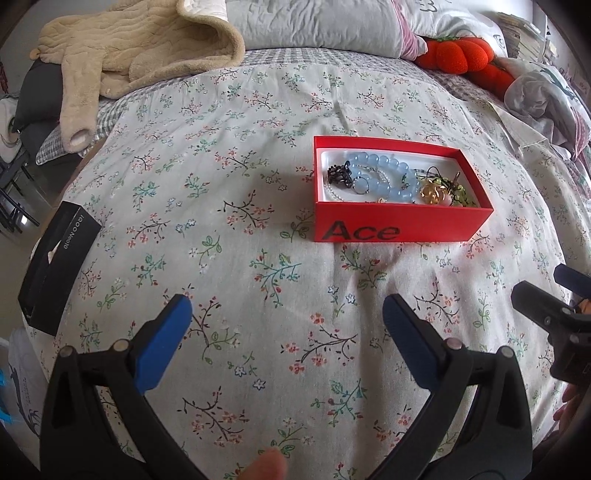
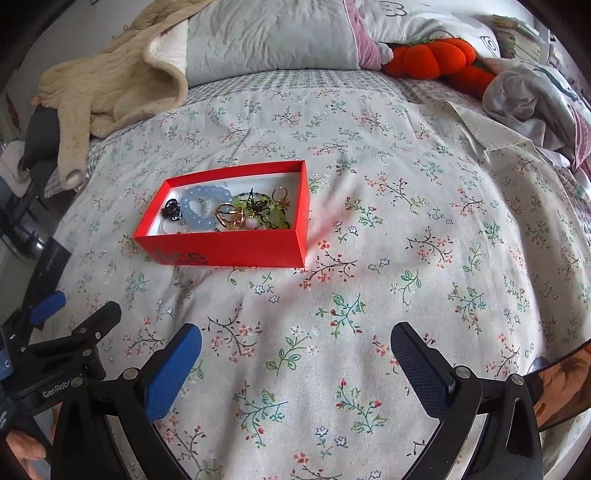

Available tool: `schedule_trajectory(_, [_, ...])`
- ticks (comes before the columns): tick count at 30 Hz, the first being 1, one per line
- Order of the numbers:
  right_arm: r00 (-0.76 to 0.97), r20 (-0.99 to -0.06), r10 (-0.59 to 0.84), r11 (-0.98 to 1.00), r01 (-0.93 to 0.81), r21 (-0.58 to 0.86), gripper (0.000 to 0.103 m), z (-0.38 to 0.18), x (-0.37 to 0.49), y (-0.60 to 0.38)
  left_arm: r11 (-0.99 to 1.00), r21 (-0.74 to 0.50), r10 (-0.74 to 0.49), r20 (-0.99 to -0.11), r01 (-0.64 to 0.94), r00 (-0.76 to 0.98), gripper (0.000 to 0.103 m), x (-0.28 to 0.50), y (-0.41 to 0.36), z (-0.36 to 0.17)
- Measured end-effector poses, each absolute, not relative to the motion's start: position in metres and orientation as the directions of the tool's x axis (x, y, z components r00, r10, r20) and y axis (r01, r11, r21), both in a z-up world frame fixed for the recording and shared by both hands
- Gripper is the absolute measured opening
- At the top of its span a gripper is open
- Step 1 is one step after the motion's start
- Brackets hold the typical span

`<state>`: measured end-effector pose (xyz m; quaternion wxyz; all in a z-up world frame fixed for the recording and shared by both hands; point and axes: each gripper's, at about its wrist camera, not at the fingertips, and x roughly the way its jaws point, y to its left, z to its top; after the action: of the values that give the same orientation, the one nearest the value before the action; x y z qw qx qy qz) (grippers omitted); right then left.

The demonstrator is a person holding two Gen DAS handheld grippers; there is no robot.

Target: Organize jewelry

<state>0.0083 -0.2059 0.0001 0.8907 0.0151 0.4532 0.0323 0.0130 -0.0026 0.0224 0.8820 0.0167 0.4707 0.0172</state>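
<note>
The left gripper (image 1: 287, 314) is released, its blue-padded fingers (image 1: 164, 343) spread wide and holding nothing, poised above the floral bedspread (image 1: 221, 184). The right gripper (image 2: 295, 345) is likewise released and empty, fingers wide apart over the same bedspread. The two grippers sit side by side near the foot of the bed.

Ahead of both grippers, well apart from the fingertips, a red box (image 1: 391, 225) marked "Ace" rests on the bedspread. It lies ahead and to the right of the left gripper, and ahead and to the left of the right gripper. Inside the box lie a blue bead bracelet (image 2: 201, 206), a gold ring (image 2: 229, 216), a black ornament (image 2: 171, 213) and green jewelry (image 2: 271, 218).

A black box (image 1: 55, 269) lies at the bed's left edge. A beige garment (image 1: 122, 48), pillows (image 1: 314, 22) and an orange plush toy (image 1: 461, 53) lie at the far end.
</note>
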Motion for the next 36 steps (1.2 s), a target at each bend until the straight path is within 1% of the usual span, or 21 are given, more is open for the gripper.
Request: schedule_trajectory(36, [0.568, -0.821, 0.055, 0.998, -0.05, 0.033, 0.103, -0.0063, 0.0124, -0.1975, 0.999, 0.049, 0.051, -0.836, -0.018, 0.547, 0.103, 0.0137, -0.0032, 0.0202])
